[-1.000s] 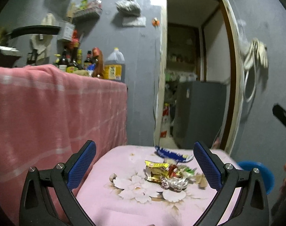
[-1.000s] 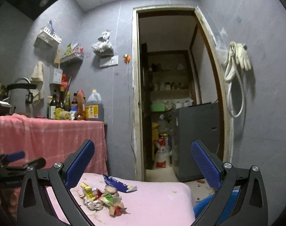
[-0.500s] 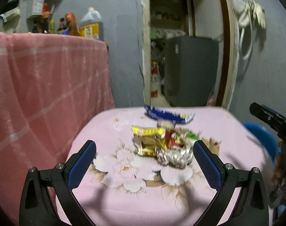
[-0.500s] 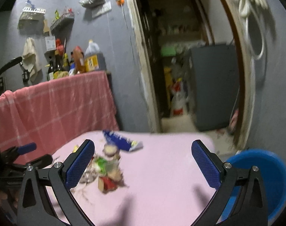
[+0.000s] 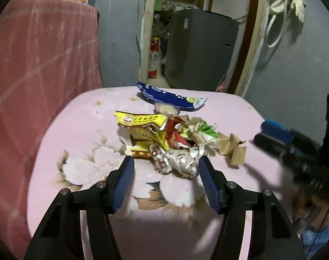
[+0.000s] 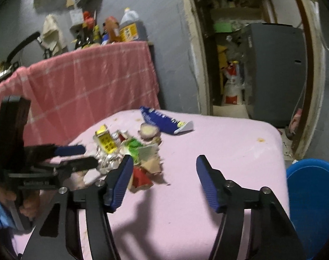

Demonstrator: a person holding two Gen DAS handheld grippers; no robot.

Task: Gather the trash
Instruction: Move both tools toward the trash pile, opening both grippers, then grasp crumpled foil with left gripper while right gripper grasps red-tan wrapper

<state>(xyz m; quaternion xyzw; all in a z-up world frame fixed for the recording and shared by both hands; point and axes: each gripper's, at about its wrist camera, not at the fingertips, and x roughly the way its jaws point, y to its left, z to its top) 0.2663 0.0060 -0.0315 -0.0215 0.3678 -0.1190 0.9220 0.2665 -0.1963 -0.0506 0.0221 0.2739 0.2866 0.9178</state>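
A heap of trash lies on a pink flowered table [image 5: 82,134]: a crumpled silver foil wrapper [image 5: 177,160], a yellow packet [image 5: 140,127], a blue wrapper [image 5: 170,97], brown paper [image 5: 233,149] and green scraps [image 5: 207,127]. My left gripper [image 5: 166,169] is open, its blue pads on either side of the foil wrapper, just short of it. My right gripper [image 6: 164,169] is open and empty over the table [image 6: 218,143], to the right of the heap [image 6: 129,149]. The left gripper also shows in the right wrist view [image 6: 77,158].
A blue bucket [image 6: 311,199] stands on the floor at the table's right edge. A pink checked cloth [image 5: 41,69] hangs over a counter at the left, bottles [image 6: 112,30] on top. A doorway with a grey cabinet [image 5: 199,47] lies behind.
Both grippers have come down and closer to the table. The left one now brackets the foil wrapper. The right one has moved in toward the heap. Both jaws look narrower.
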